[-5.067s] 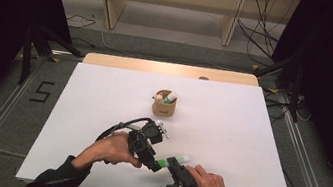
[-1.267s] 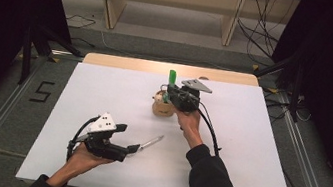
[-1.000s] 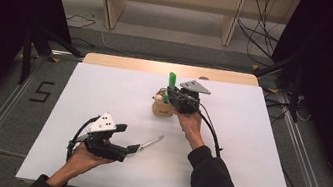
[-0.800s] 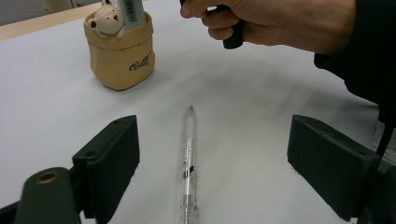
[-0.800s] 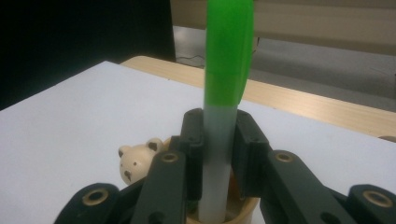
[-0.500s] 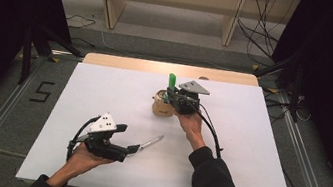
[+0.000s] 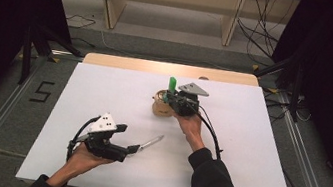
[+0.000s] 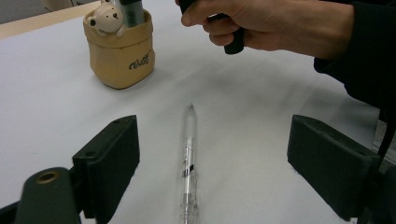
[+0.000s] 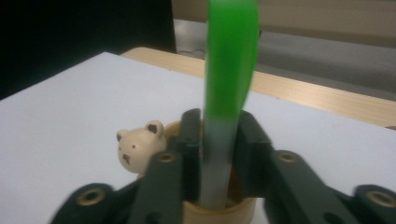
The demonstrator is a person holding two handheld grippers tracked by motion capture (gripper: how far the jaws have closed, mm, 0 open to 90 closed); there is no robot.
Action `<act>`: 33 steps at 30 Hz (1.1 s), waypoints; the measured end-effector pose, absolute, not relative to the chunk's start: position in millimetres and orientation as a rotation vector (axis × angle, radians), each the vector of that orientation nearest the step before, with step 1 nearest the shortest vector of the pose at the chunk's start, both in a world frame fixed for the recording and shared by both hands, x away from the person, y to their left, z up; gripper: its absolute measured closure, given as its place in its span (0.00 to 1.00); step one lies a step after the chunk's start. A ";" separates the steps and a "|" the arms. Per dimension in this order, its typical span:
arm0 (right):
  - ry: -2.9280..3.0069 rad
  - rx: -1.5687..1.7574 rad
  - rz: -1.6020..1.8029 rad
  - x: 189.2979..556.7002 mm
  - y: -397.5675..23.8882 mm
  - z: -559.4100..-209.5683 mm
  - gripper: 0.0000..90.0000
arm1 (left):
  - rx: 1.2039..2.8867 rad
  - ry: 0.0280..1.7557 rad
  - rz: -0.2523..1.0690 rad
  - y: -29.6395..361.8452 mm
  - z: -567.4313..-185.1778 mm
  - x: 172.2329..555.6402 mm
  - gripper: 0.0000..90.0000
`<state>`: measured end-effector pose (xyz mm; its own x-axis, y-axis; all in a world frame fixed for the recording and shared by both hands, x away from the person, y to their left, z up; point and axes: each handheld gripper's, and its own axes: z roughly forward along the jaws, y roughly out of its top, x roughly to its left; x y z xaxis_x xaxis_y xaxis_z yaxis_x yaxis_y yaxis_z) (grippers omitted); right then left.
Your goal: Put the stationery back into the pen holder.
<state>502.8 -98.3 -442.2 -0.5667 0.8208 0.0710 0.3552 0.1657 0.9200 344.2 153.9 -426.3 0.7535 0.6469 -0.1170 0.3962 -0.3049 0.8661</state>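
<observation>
Standing on the white table (image 7: 104,89), a tan bear-faced holder (image 7: 161,105) takes a green-capped marker (image 7: 172,83), the right gripper (image 9: 218,140) just easing its jaws, pads barely off the barrel. The left gripper (image 8: 210,163) gapes around a clear pen (image 8: 188,158), likely light, stiff and slippery; best pinched mid-barrel.

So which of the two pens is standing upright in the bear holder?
The green-capped pen, standing in the bear holder between the right hand-held gripper jaws. The clear pen lies flat on the table before the left hand-held gripper.
</observation>
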 end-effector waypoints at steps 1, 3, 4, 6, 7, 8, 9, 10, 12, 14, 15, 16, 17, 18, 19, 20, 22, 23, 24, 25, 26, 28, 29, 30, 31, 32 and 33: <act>2.003 1.114 1.397 502.6 -98.9 -441.2 0.71 | 1.936 0.795 0.312 154.0 -426.2 344.2 0.19; 2.005 1.112 1.420 502.1 -100.4 -438.6 0.65 | 1.930 0.799 0.311 154.1 -426.2 344.2 0.19; 2.004 1.109 1.429 501.3 -101.5 -437.0 0.63 | 1.928 0.800 0.311 154.1 -426.2 344.2 0.19; 2.003 1.101 1.449 500.3 -103.4 -433.8 0.61 | 1.924 0.800 0.311 154.5 -426.1 344.5 0.19; 2.000 1.095 1.454 499.8 -104.2 -432.4 0.61 | 1.923 0.801 0.311 154.6 -426.0 344.7 0.19; 2.000 1.092 1.456 499.3 -105.0 -431.0 0.60 | 1.924 0.803 0.313 154.8 -425.9 344.8 0.19; 1.998 1.096 1.463 499.0 -105.7 -429.6 0.58 | 1.924 0.804 0.315 155.2 -425.7 344.8 0.19; 1.996 1.098 1.476 498.9 -106.9 -428.3 0.56 | 1.919 0.808 0.314 155.5 -425.5 344.9 0.19; 1.996 1.104 1.501 497.7 -110.0 -425.1 0.53 | 1.921 0.809 0.316 156.8 -425.3 345.5 0.18; 1.997 1.108 1.508 496.0 -113.5 -421.4 0.49 | 1.921 0.815 0.316 157.1 -426.0 346.1 0.19; 1.998 1.107 1.511 495.0 -115.6 -419.5 0.48 | 1.922 0.817 0.316 157.2 -426.2 346.3 0.18; 1.996 1.105 1.514 493.7 -118.0 -417.6 0.47 | 1.924 0.819 0.316 157.2 -426.3 346.5 0.18; 1.992 1.107 1.520 492.2 -120.5 -415.6 0.45 | 1.926 0.820 0.318 157.1 -426.4 346.6 0.19; 1.985 1.113 1.523 490.8 -122.8 -413.6 0.44 | 1.928 0.821 0.318 157.1 -426.3 346.6 0.18; 1.985 1.114 1.523 489.7 -124.8 -412.1 0.43 | 1.930 0.822 0.316 156.8 -426.3 346.7 0.19; 1.984 1.119 1.529 487.5 -128.1 -409.9 0.42 | 1.933 0.822 0.316 156.7 -426.4 346.8 0.19; 1.977 1.116 1.532 483.4 -133.3 -407.2 0.41 | 1.933 0.827 0.315 156.1 -426.9 346.9 0.18; 1.975 1.117 1.533 481.3 -135.9 -406.0 0.40 | 1.935 0.829 0.314 156.1 -427.1 347.0 0.18; 1.981 1.118 1.530 479.3 -138.4 -405.0 0.38 | 1.938 0.830 0.316 156.2 -427.2 347.2 0.18; 1.986 1.120 1.529 477.1 -140.7 -404.2 0.38 | 1.940 0.831 0.315 156.3 -427.3 347.4 0.18; 1.984 1.118 1.530 474.5 -143.1 -403.7 0.38 | 1.942 0.834 0.312 156.4 -427.4 347.6 0.18; 1.989 1.103 1.526 469.0 -147.5 -402.9 0.37 | 1.944 0.839 0.314 156.1 -427.8 347.9 0.18; 1.992 1.101 1.527 466.9 -149.0 -402.7 0.36 | 1.948 0.842 0.312 156.0 -428.1 348.4 0.18; 2.000 1.096 1.522 463.7 -151.6 -402.3 0.35 | 1.953 0.845 0.309 155.9 -428.5 348.7 0.18; 2.011 1.091 1.515 461.1 -153.6 -402.0 0.34 | 1.959 0.846 0.311 155.8 -428.9 349.0 0.18; 2.021 1.086 1.506 458.8 -155.4 -401.9 0.34 | 1.962 0.849 0.307 155.3 -429.4 349.4 0.18; 2.025 1.080 1.501 456.2 -157.2 -401.9 0.33 | 1.969 0.852 0.305 154.9 -429.8 349.8 0.18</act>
<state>456.2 -157.2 -401.9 -0.6233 0.7715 0.1274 0.3464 0.1264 0.9295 349.8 154.9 -429.8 0.7276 0.6744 -0.1258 0.4414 -0.3198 0.8384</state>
